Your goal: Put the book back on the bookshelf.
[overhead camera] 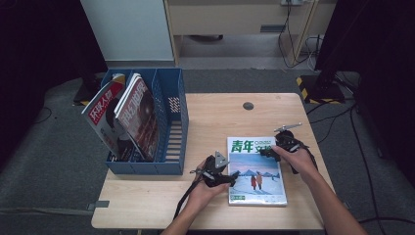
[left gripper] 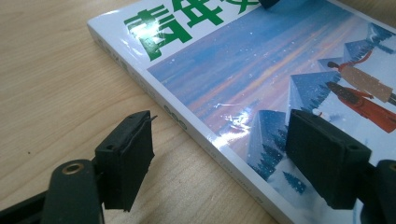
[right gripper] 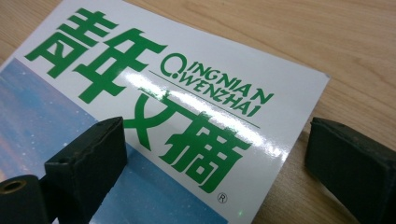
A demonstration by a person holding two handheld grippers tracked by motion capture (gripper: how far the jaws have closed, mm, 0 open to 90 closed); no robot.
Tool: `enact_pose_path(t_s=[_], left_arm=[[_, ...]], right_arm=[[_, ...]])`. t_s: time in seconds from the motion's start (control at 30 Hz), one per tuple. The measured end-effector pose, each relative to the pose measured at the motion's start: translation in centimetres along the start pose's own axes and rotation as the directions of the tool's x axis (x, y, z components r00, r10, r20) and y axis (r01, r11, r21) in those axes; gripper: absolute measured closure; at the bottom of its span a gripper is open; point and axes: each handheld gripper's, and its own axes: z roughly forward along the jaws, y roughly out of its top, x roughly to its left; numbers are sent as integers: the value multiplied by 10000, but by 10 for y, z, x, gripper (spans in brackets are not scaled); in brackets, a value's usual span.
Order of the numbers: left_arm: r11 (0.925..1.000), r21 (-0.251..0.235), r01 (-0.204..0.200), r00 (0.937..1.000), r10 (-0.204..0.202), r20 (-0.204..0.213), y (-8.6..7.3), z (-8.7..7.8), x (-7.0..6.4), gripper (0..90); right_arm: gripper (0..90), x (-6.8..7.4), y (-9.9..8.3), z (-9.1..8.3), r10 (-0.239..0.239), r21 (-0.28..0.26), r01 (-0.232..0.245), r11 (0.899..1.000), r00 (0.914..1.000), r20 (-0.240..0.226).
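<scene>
Fingers (left gripper: 125, 158) of my left gripper (overhead camera: 226, 177) spread open astride the magazine (overhead camera: 255, 171) spine; right gripper (overhead camera: 274, 151) released over its top corner. Magazine lies flat on counter (overhead camera: 210, 122), beside blue file rack (overhead camera: 169, 122).

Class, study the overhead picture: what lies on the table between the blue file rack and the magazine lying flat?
In the high view, bare wooden table separates the blue file rack from the magazine; the left gripper, jaws open, straddles the magazine's near-left edge.

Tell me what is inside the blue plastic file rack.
Blue plastic file rack: two red-covered magazines lean in the left compartments; the right compartment looks empty. Their lower parts are hidden behind the front wall.
</scene>
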Motion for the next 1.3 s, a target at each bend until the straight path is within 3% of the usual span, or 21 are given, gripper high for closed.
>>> enact_pose_path(t_s=[0.2, 0.37, 0.63, 0.77, 0.83, 0.97, 1.13, 1.3], left_arm=[[9998, -48, -169, 9998, 169, -64, 0, 0, -1, 230], [9999, -15, 116, 9999, -116, 70, 0, 1, 1, 230], [9996, 41, 267, 9993, -268, 251, 0, 2, 3, 235], [9997, 23, 262, 9994, -262, 242, 1, 4, 2, 237], [9998, 18, 214, 9995, -215, 212, 2, 5, 1, 238], [9996, -33, 265, 9994, -264, 216, 3, 6, 0, 238], [9998, -98, 199, 9998, -199, 72, 2, 7, -2, 237], [9988, -149, 461, 9988, -458, 198, 1, 7, 0, 237]], right_arm=[[43, -2, 0, 4, 54, -198, -55, 9998, 10000, -53], [47, 0, 0, 4, 60, -151, -61, 9999, 9999, -83], [90, -3, -4, -3, 71, 40, -69, 10000, 9981, -610], [142, -7, -5, -7, 291, 137, -279, 9995, 9956, -896], [212, -9, -5, -9, 362, 64, -358, 9993, 9961, -800], [256, -9, -8, -13, 337, 192, -322, 9993, 9958, -852], [277, -7, -20, -20, 342, 35, -340, 9994, 9930, -1127], [277, -3, -29, -24, 503, -162, -525, 9985, 9922, -1136]])
